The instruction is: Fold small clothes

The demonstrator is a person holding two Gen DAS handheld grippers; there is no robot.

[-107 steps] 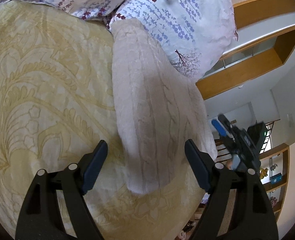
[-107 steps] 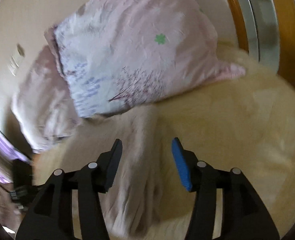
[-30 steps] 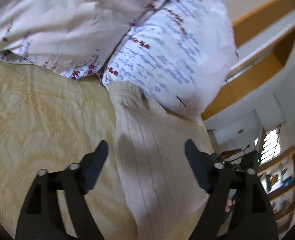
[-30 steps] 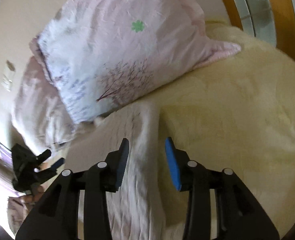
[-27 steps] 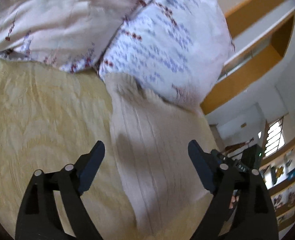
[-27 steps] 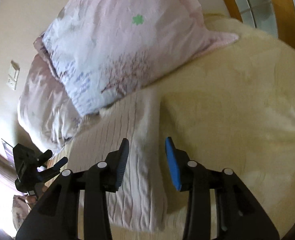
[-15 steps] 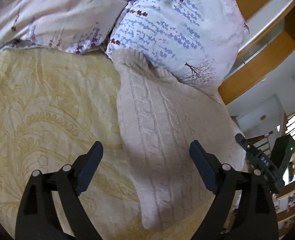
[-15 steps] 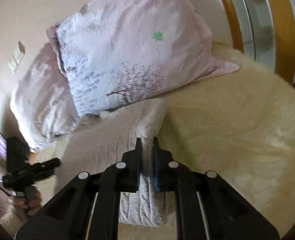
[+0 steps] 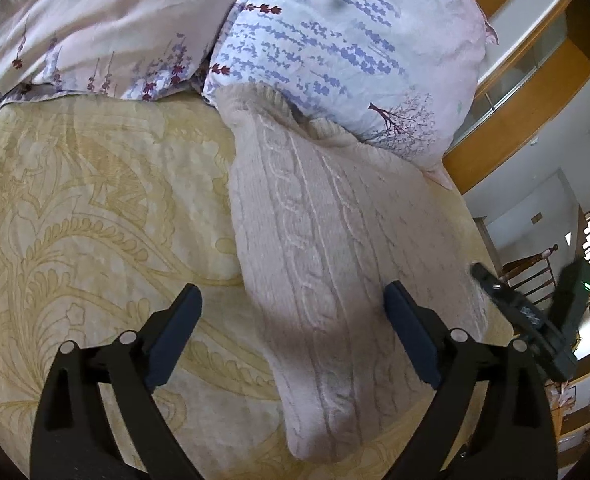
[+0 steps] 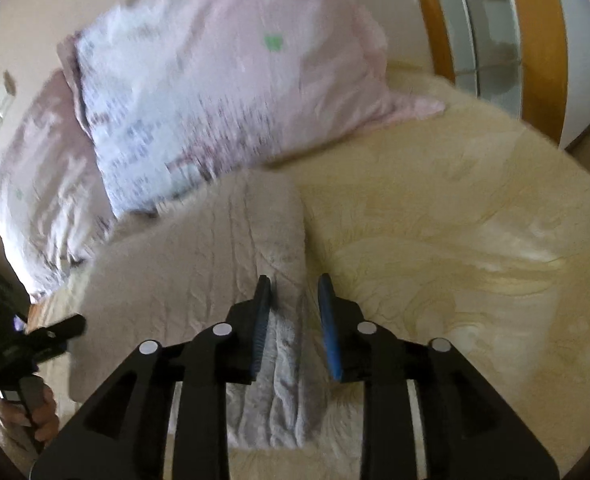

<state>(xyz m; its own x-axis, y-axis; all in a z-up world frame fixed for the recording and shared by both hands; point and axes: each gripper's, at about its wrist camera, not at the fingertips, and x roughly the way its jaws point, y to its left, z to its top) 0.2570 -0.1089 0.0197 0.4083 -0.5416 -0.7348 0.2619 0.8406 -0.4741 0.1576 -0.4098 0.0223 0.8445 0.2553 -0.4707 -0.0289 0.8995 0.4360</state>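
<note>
A cream cable-knit sweater lies folded into a long strip on the yellow bedspread, its far end against a pillow. My left gripper hovers over its near half. The jaws stand wide, opening further, one finger on each side of the knit and neither touching it. In the right wrist view the sweater shows its folded right edge. My right gripper sits over that edge, its jaws opening. The knit lies between the pads, which do not press on it.
Two floral pillows lean at the head of the bed. A wooden headboard frame curves behind. A hand holding the left gripper shows at the lower left. The bedspread stretches to the right.
Half a second ago the right gripper was shut on the sweater's folded edge; now its jaws have parted. The left gripper's jaws have widened a little and it has come closer over the sweater.
</note>
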